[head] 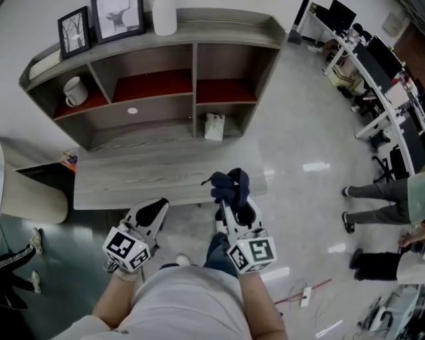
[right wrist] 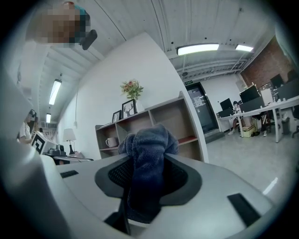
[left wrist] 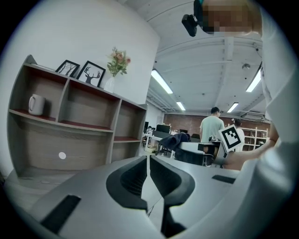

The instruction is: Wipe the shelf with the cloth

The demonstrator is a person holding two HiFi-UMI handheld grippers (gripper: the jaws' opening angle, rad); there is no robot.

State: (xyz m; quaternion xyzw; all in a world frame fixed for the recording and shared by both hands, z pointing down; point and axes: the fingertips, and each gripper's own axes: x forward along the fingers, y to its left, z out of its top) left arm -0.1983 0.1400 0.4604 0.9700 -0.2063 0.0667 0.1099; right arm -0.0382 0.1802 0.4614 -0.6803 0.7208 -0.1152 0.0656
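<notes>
The grey wooden shelf [head: 153, 106] with red-lined compartments stands against the wall ahead, with a low grey platform [head: 133, 176] in front of it. It also shows in the left gripper view [left wrist: 70, 126] and the right gripper view [right wrist: 154, 126]. A dark blue cloth [head: 230, 185] is bunched between the jaws of my right gripper [head: 229, 202], which is shut on it just short of the platform's near edge. The cloth [right wrist: 147, 154] fills the right gripper [right wrist: 147, 161] and sticks up past its tips. My left gripper [head: 154, 207] is beside it, jaws together with nothing in them [left wrist: 148, 161].
A white mug [head: 75, 91] stands in the left compartment, a small white bag [head: 214, 126] low in the middle. Two picture frames [head: 74, 31] and a white vase [head: 164, 16] are on top. Desks and a standing person [head: 378, 192] are at the right, and a power strip [head: 305, 295] lies on the floor.
</notes>
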